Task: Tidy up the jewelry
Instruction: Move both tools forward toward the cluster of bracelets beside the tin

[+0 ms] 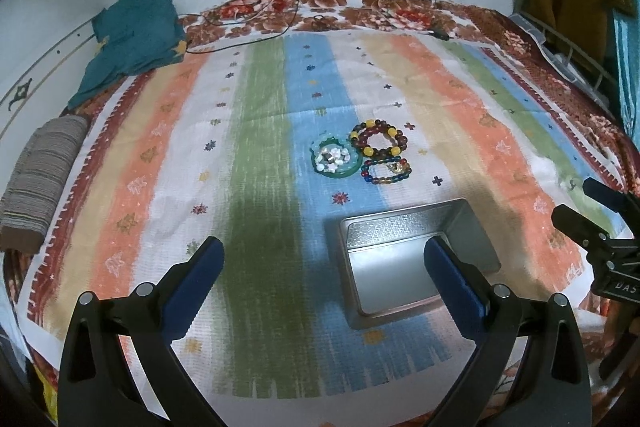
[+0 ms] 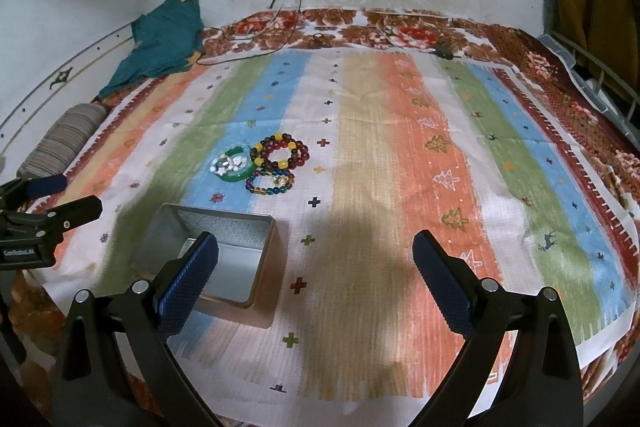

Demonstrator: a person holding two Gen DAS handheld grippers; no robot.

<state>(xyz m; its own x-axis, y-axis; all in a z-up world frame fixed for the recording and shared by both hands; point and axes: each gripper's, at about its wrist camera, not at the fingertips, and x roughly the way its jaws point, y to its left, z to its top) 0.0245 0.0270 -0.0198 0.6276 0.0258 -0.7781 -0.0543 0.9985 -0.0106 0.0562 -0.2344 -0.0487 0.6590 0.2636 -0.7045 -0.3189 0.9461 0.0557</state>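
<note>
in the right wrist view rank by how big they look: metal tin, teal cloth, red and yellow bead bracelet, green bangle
1. metal tin, though it is nearest
2. teal cloth, though farthest
3. red and yellow bead bracelet
4. green bangle, nearly alike

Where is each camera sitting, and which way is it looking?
Left wrist view: sits on the left gripper, looking forward over the striped cloth at the open silver metal tin; its two blue-padded fingers show.
Right wrist view: sits on the right gripper, facing the same way from further right; its own fingers show.
Shared: both see the tin, the beaded bracelets and each other's gripper.
</note>
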